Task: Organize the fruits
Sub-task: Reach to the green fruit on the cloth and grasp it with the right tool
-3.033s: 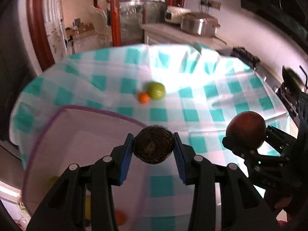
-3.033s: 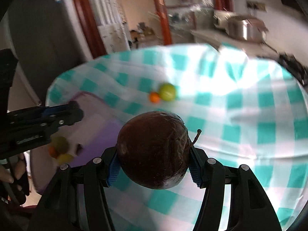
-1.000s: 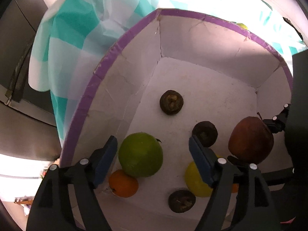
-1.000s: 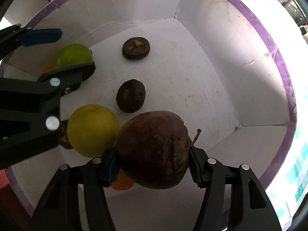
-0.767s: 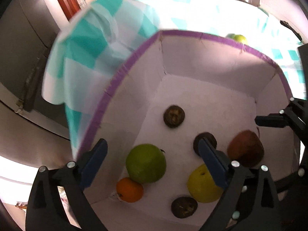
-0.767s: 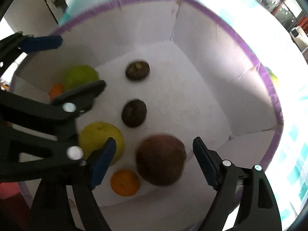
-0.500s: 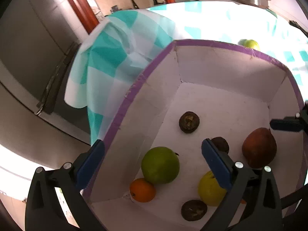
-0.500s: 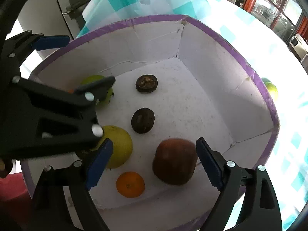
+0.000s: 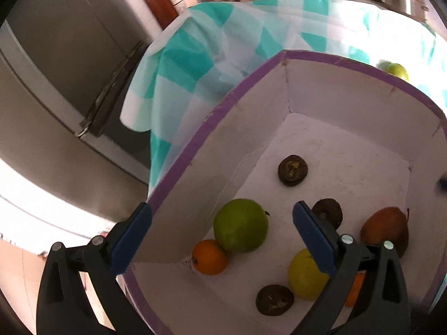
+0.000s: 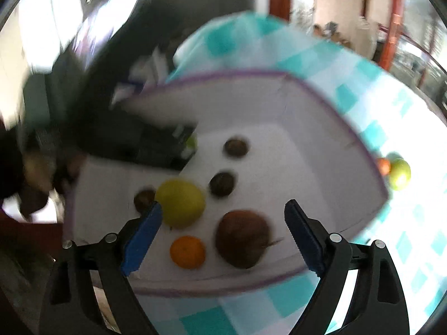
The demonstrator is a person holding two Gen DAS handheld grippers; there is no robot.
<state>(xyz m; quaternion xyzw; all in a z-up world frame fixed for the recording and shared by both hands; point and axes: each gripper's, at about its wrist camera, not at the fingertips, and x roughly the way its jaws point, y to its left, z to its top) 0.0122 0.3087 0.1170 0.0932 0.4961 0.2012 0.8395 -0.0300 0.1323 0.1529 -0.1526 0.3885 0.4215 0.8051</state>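
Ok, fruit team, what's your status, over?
Left tool open, right tool open, both empty. Red-brown fruit in box. Green fruit and small orange outside.

Seven fruits in the box, two more fruits on the tablecloth beyond it.

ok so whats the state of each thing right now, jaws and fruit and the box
left gripper: open, empty
right gripper: open, empty
box: open-topped, holding fruit
brown fruit: lying loose in the box
green fruit: outside the box, on the tablecloth
small orange: outside the box, beside the green fruit
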